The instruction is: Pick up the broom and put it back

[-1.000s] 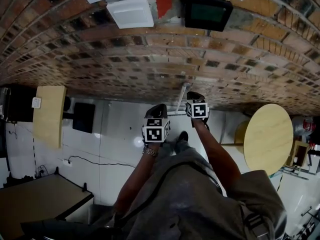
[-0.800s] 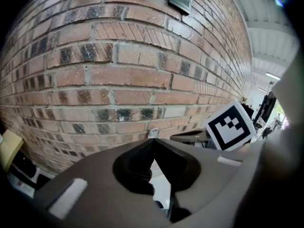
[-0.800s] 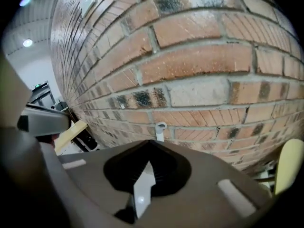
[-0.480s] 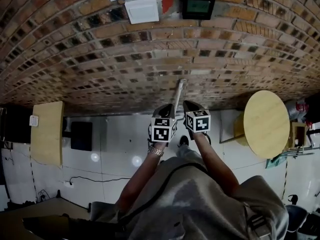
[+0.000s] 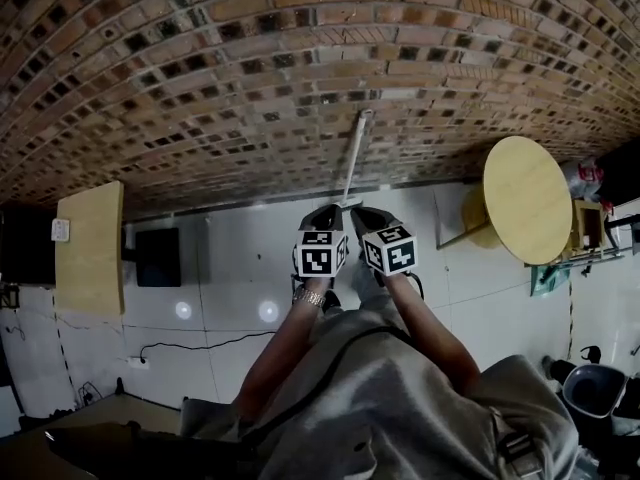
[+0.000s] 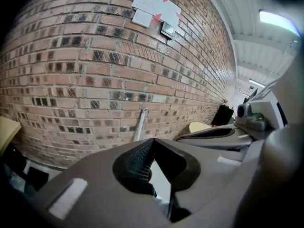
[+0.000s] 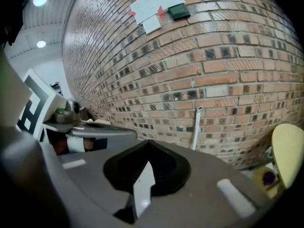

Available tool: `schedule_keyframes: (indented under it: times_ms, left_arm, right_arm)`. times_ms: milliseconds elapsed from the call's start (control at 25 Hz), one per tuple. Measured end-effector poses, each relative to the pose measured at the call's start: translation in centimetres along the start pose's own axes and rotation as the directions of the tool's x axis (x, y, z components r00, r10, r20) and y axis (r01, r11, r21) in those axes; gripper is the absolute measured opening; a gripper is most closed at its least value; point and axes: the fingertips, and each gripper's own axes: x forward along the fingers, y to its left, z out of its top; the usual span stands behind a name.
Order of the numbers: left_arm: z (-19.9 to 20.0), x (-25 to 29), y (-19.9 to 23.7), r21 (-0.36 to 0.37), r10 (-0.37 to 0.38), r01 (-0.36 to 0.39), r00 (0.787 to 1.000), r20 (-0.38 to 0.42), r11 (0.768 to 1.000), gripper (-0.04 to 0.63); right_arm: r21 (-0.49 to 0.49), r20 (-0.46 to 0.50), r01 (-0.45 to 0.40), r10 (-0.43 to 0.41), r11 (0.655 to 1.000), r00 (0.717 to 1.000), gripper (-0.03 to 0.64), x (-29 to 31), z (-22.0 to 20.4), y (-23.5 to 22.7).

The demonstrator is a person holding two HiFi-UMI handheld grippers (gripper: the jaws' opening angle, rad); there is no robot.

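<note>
The broom's pale handle (image 5: 352, 158) leans upright against the brick wall (image 5: 200, 88); its lower end is hidden behind my grippers in the head view. The same handle (image 6: 140, 124) stands ahead in the left gripper view, and the handle (image 7: 196, 126) shows right of centre in the right gripper view. My left gripper (image 5: 326, 211) and right gripper (image 5: 360, 212) are side by side just in front of the handle's foot. The left gripper (image 6: 152, 139) is shut with nothing between its jaws. The right gripper (image 7: 147, 142) is shut too and holds nothing.
A round wooden table (image 5: 532, 198) stands at the right by the wall, and a rectangular wooden tabletop (image 5: 90, 253) with a black box (image 5: 158, 258) at the left. A cable (image 5: 190, 346) lies on the white tiled floor. A dark bin (image 5: 595, 393) is at the lower right.
Both grippers have moved forward toward the wall and closer together, the right one rising. The wall and broom handle now loom nearer; the handle itself has stayed against the wall.
</note>
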Motion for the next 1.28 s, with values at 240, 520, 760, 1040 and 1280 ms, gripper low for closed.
schedule_keyframes:
  times_ms: [240,520,760,1040,1280]
  left_arm:
    - [0.4,-1.8,-1.9,0.009,-0.017,0.017,0.999,0.037,1.000,0.005]
    - [1.4,-1.5,-3.3,0.003,-0.002,0.002,0.999,0.048,1.000,0.005]
    - [1.6,-1.1,-5.5,0.027,-0.012,0.010,0.998,0.061,1.000,0.005]
    - [3.0,-1.2,-6.3,0.036,-0.004,0.000,0.995,0.100,0.999,0.005]
    - [2.9,-1.2,-7.2,0.044,-0.011,0.007,0.995,0.100,0.999,0.005]
  right_arm:
    - [-0.031,0.023,0.044,-0.043,0.999,0.999,0.011,-2.4,0.6,1.3]
    - [0.001,0.067,0.021,-0.021,1.000,0.998,0.011,-4.0,2.6,1.6]
    - [0.033,0.016,0.056,-0.057,0.998,0.998,0.011,-4.7,1.1,-0.8]
    - [0.015,0.042,0.003,-0.003,1.000,0.999,0.011,-5.2,1.7,-0.4]
    - [0.030,0.059,-0.001,0.000,1.000,0.998,0.011,-6.1,1.5,-0.8]
